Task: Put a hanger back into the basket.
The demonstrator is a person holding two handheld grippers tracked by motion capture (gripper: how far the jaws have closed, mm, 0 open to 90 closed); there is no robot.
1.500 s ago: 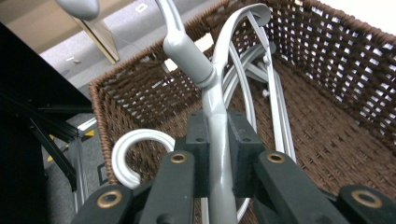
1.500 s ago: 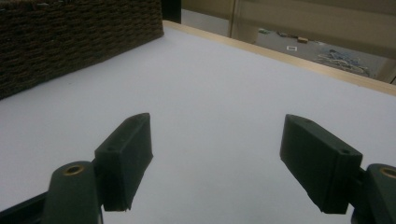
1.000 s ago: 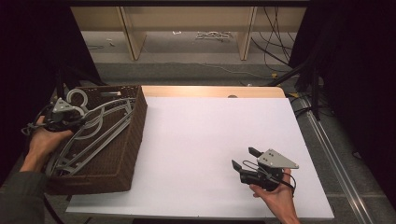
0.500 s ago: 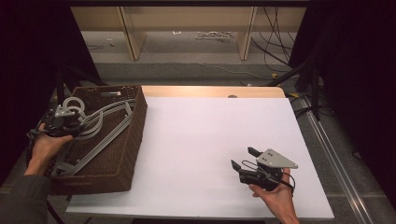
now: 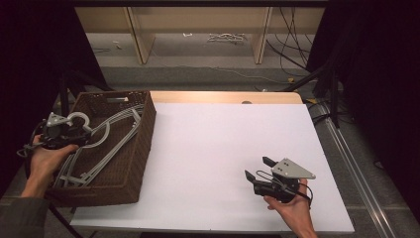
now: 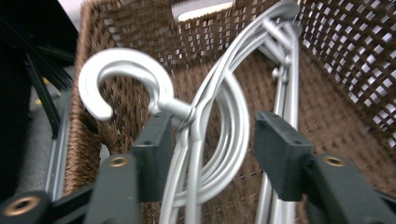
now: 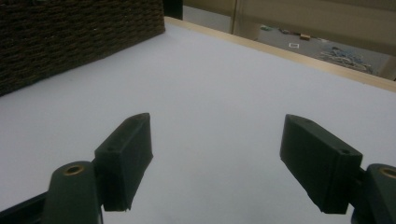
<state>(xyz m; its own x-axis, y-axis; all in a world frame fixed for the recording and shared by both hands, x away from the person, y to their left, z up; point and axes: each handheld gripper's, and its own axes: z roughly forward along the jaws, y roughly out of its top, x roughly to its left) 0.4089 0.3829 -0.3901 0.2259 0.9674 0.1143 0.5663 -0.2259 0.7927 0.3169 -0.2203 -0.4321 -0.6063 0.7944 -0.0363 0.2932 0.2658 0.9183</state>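
A bundle of grey hangers (image 5: pixel 106 139) lies in a brown wicker basket (image 5: pixel 133 163) at the table's left. Their hook (image 5: pixel 79 119) sticks up at the basket's left rim. My left gripper (image 5: pixel 72 133) is at that hook. Its jaws have just been opening. In the left gripper view the hanger necks (image 6: pixel 219 107) below the hook (image 6: pixel 121 70) pass between the jaws of my left gripper (image 6: pixel 212 135). They rest against the left one and stand clear of the right one. My right gripper (image 5: pixel 257 167) rests open over the white tabletop (image 5: pixel 223 144), with nothing between the jaws of this right gripper (image 7: pixel 224 144).
The basket wall (image 7: pixel 70 37) stands at the upper left of the right gripper view, across bare white table (image 7: pixel 224 70). A wooden strip (image 5: pixel 223 96) runs along the table's far edge. Beyond it are shelf legs and cables on the floor.
The hook end of the hangers has sunk lower and nearer with my left hand. The left jaws, shut on the hanger neck before, now stand apart. The right hand has not moved.
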